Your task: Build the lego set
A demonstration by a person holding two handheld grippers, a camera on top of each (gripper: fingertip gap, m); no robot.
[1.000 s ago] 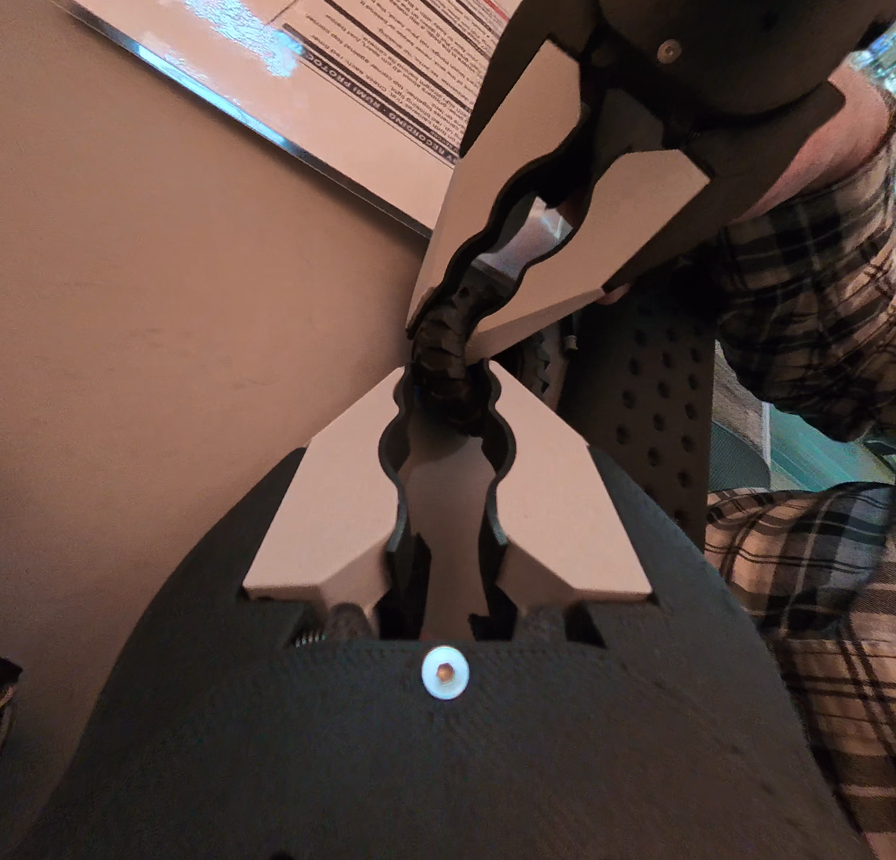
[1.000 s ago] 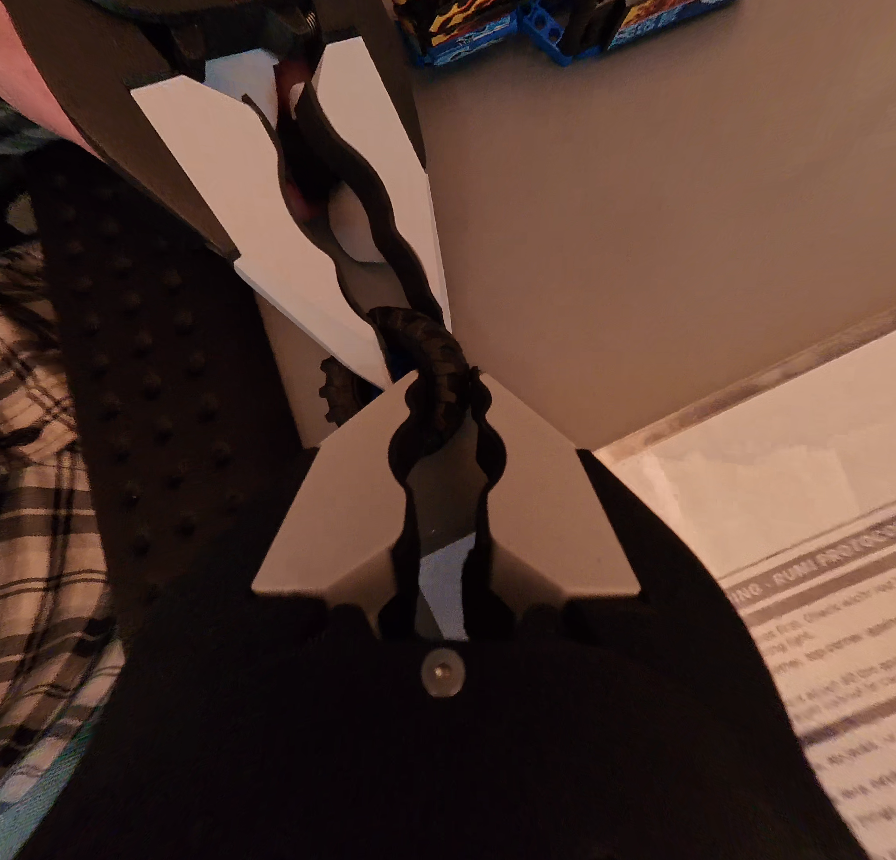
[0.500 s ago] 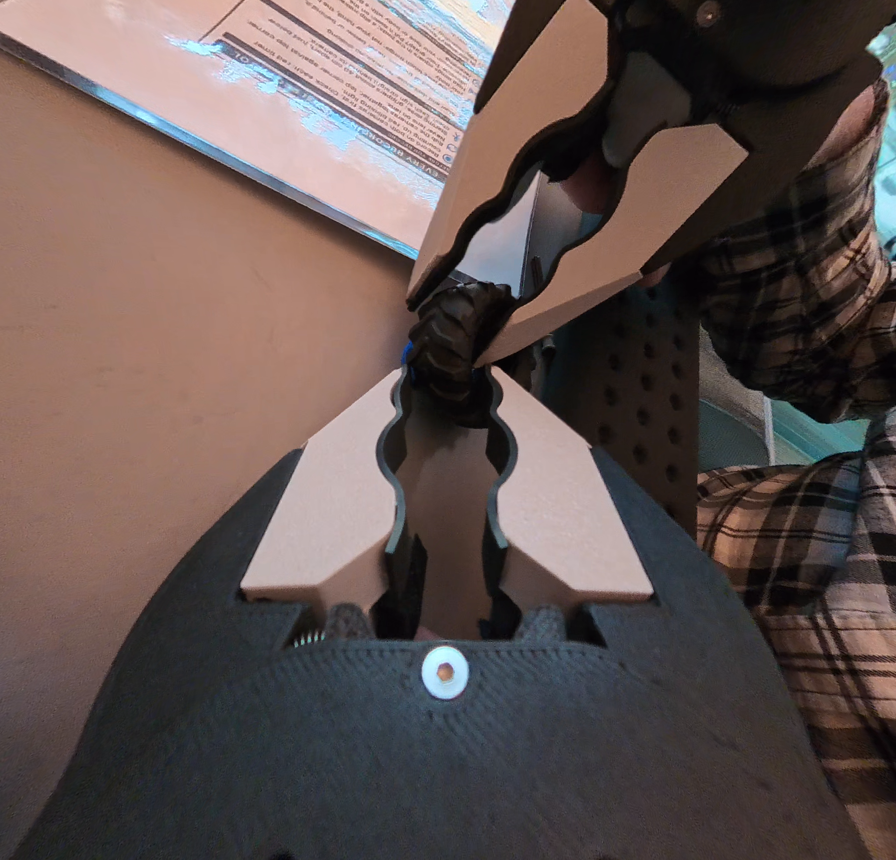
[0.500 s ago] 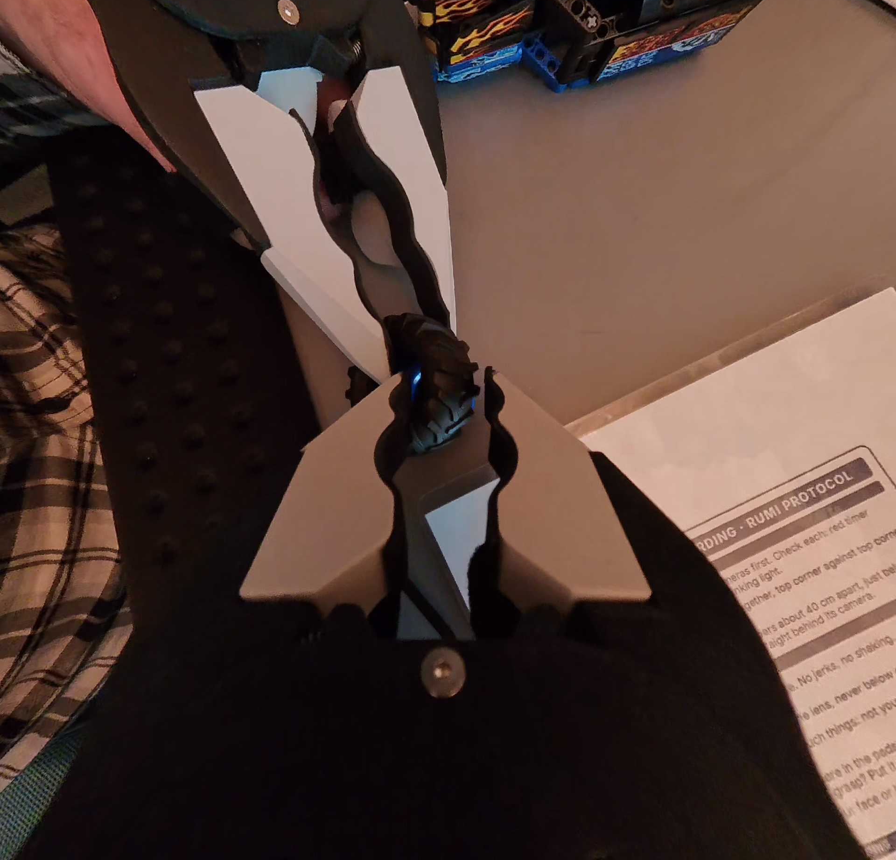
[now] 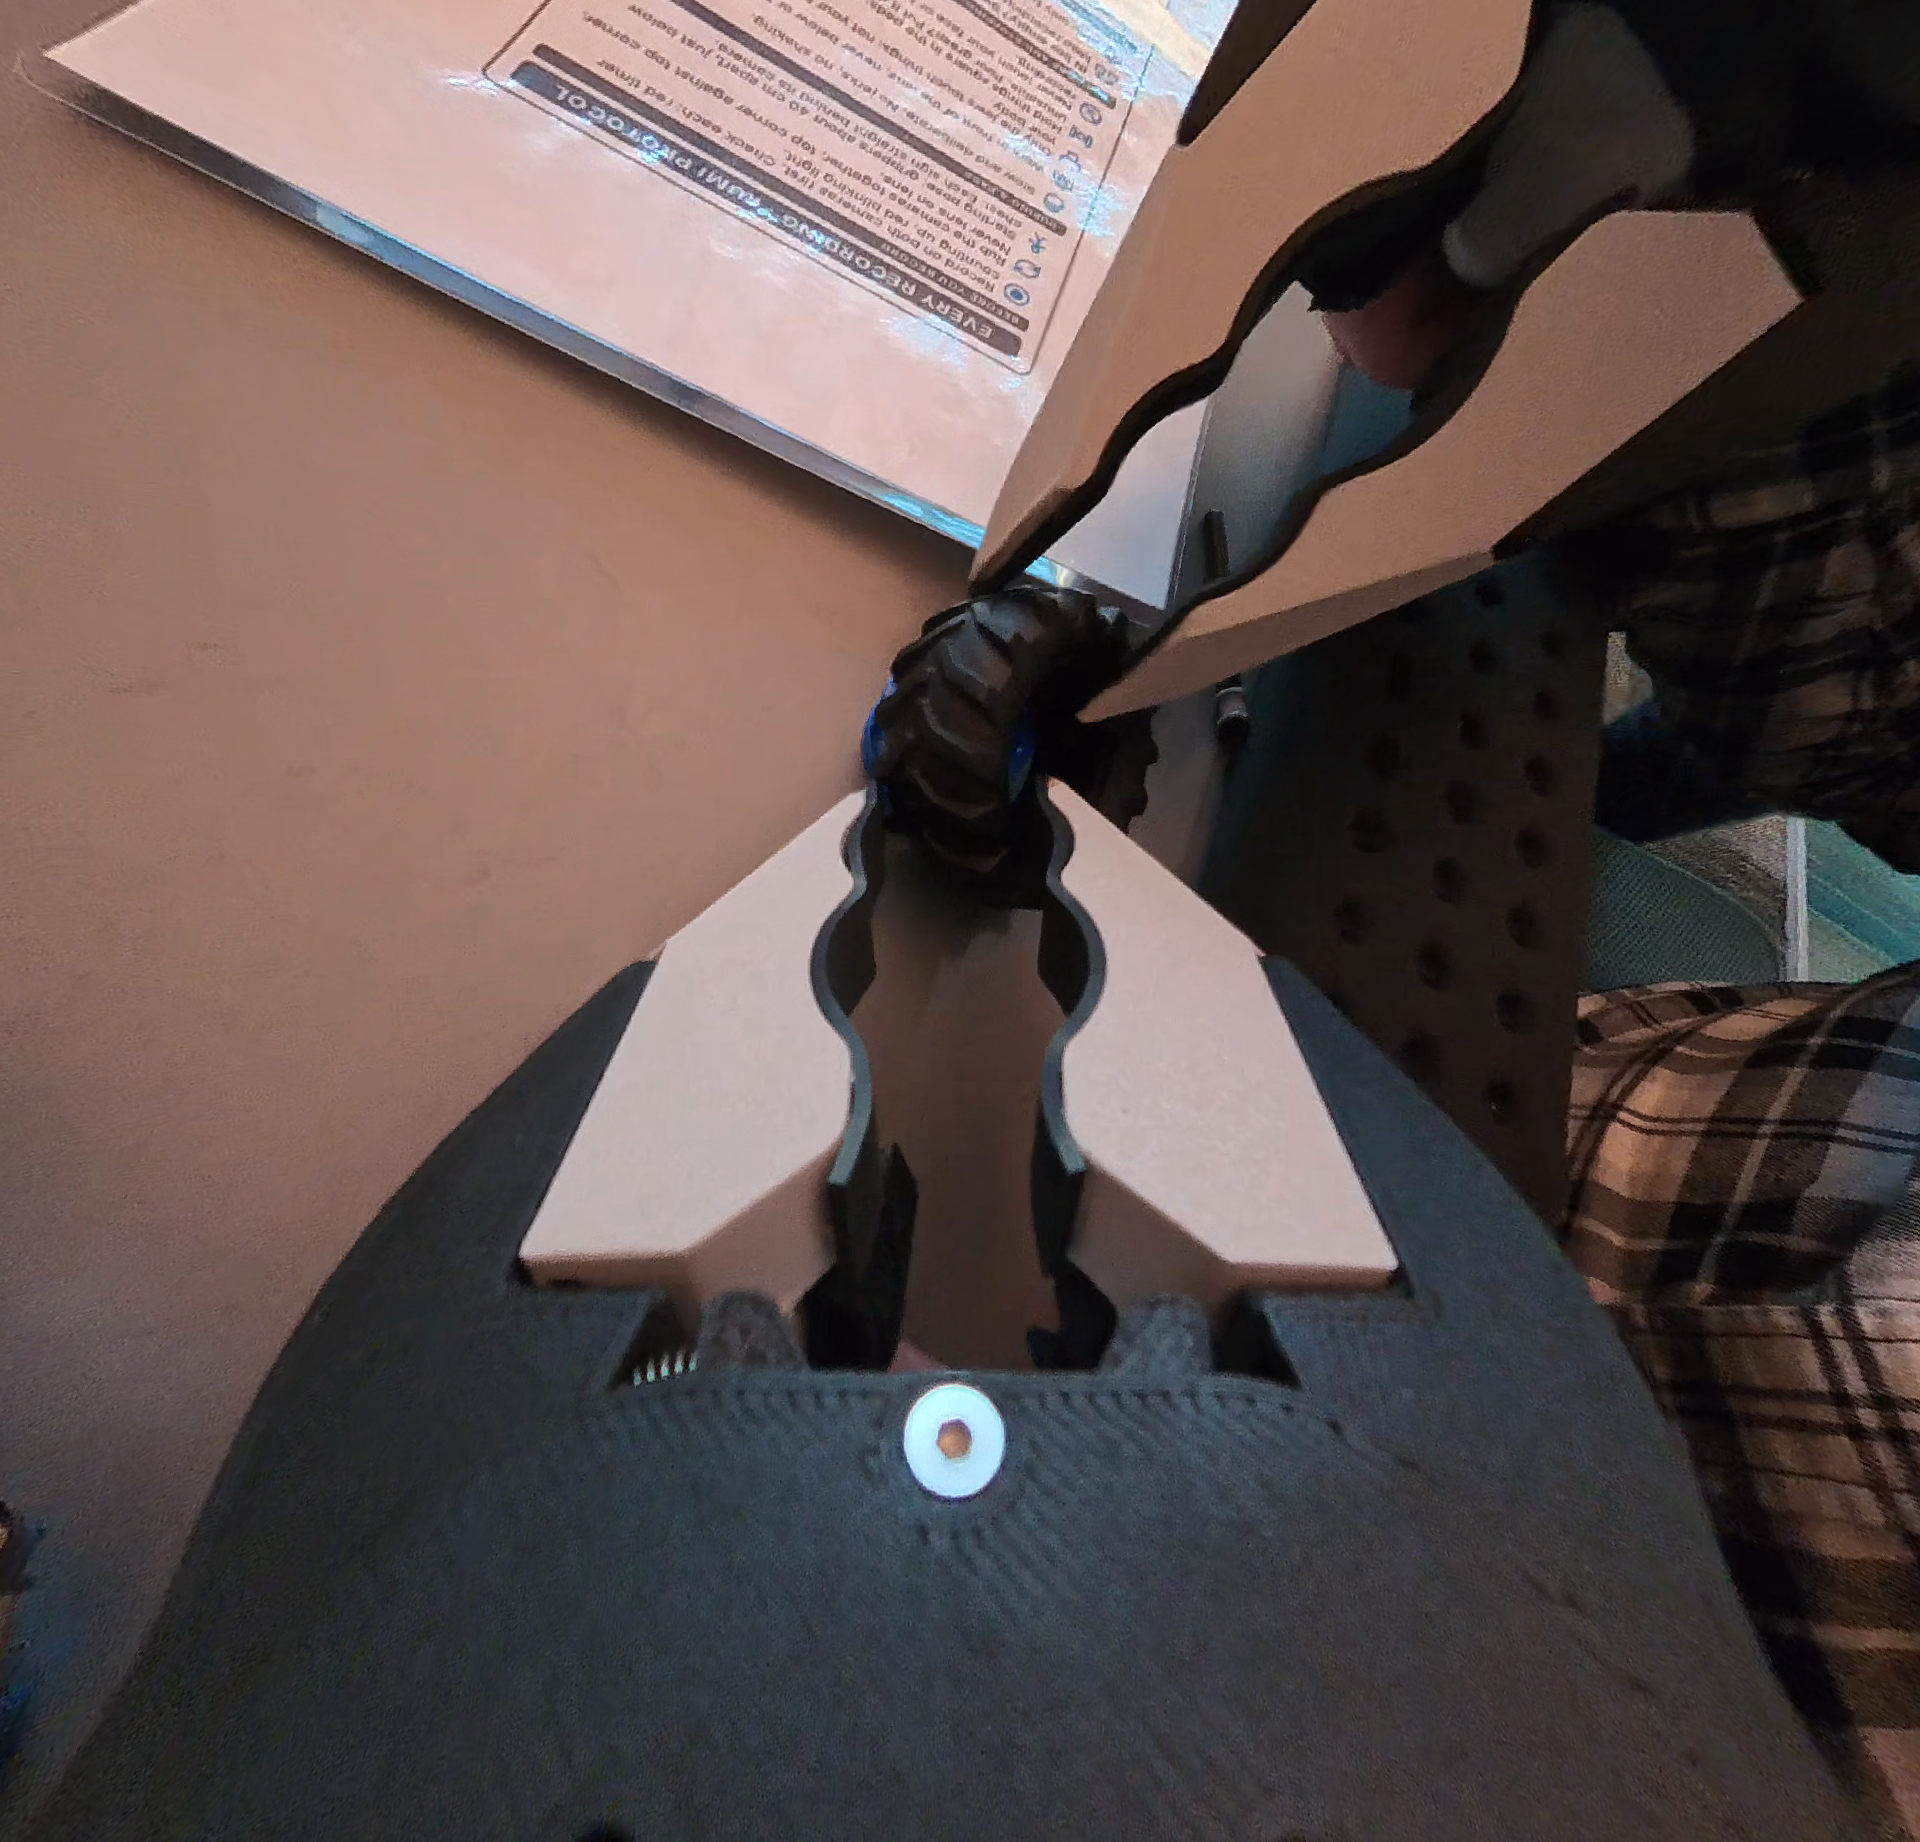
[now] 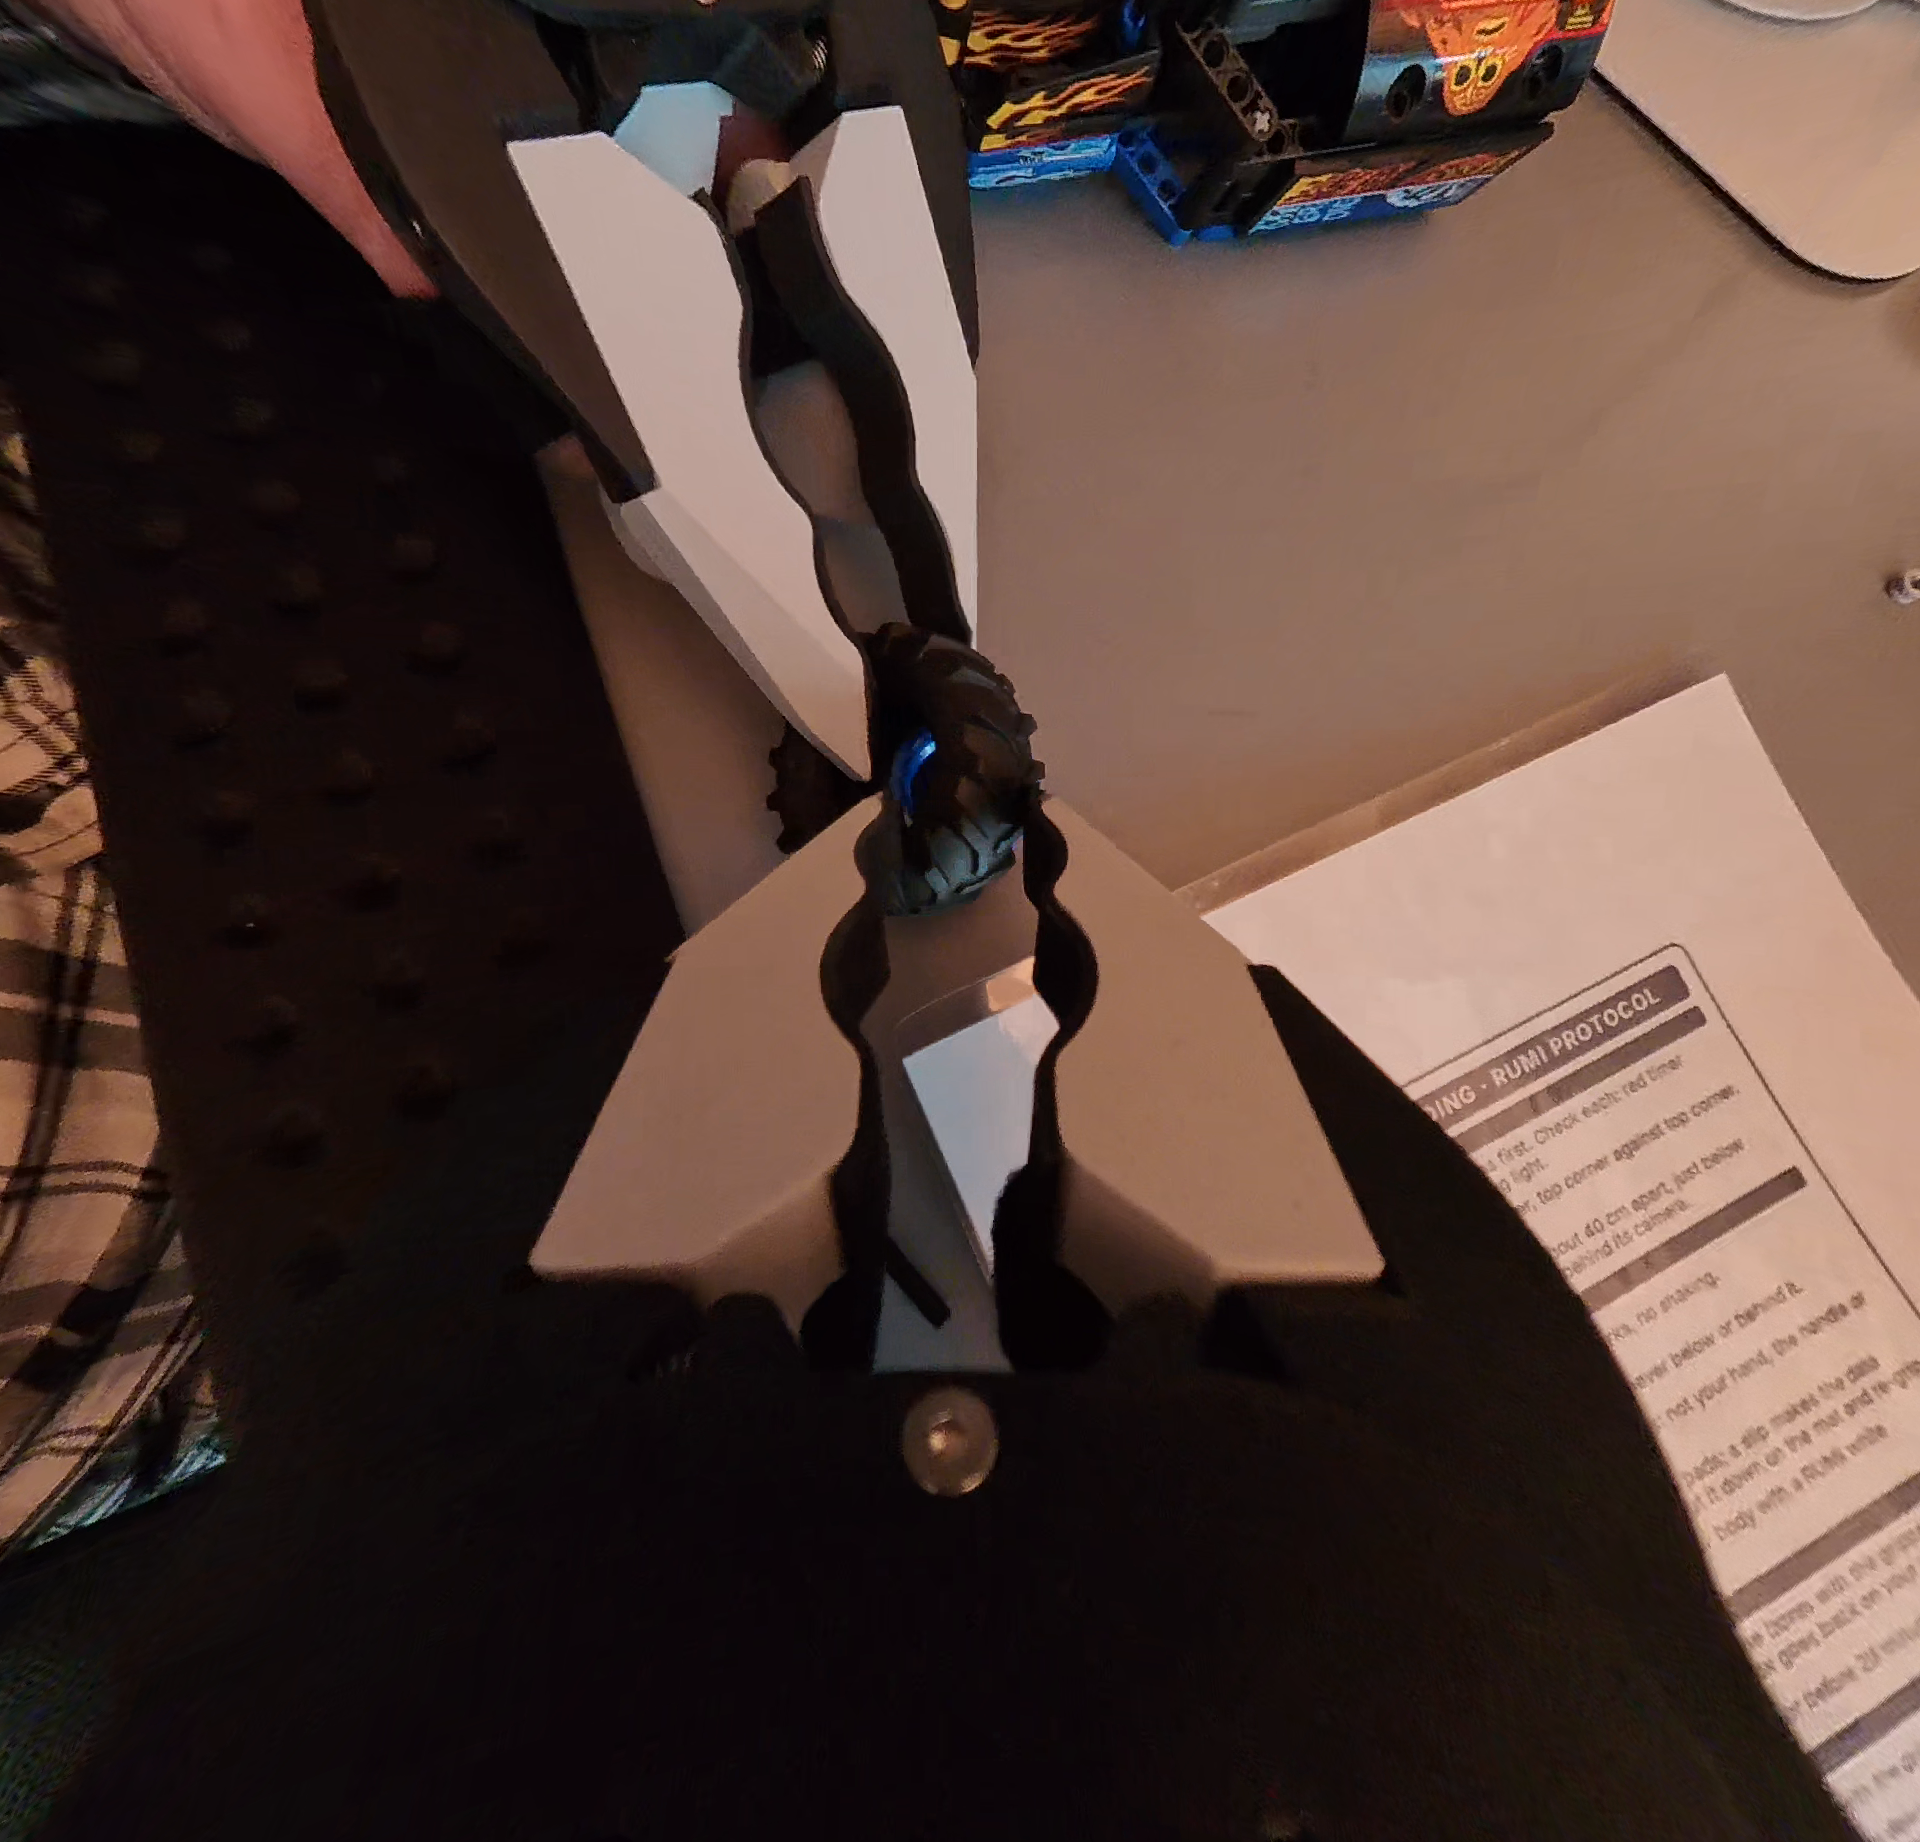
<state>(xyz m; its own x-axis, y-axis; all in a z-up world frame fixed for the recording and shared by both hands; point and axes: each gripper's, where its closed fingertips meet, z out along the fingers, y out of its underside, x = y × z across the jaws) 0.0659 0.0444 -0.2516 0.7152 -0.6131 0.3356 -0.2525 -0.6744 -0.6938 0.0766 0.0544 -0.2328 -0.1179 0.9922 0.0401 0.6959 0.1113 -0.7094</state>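
Note:
A small black tyre with a blue rim inside it is held in the air between both grippers. My left gripper is shut on its lower part. My right gripper comes in from the upper right and grips its upper part. In the right wrist view the same tyre sits in my right gripper, with the left gripper meeting it from the upper left. A black, blue and flame-patterned lego vehicle body stands on the table at the far side.
A second black tyre lies at the table edge behind the grippers. A laminated printed sheet lies on the grey table. A black perforated panel and a person's plaid clothing are beside the table. My two grippers' fingertips are within a few centimetres of each other.
The tyre was bent and stretched between the two grippers; now it is round with the blue rim showing inside. Both grippers have tilted, bringing the vehicle body and sheet further into view.

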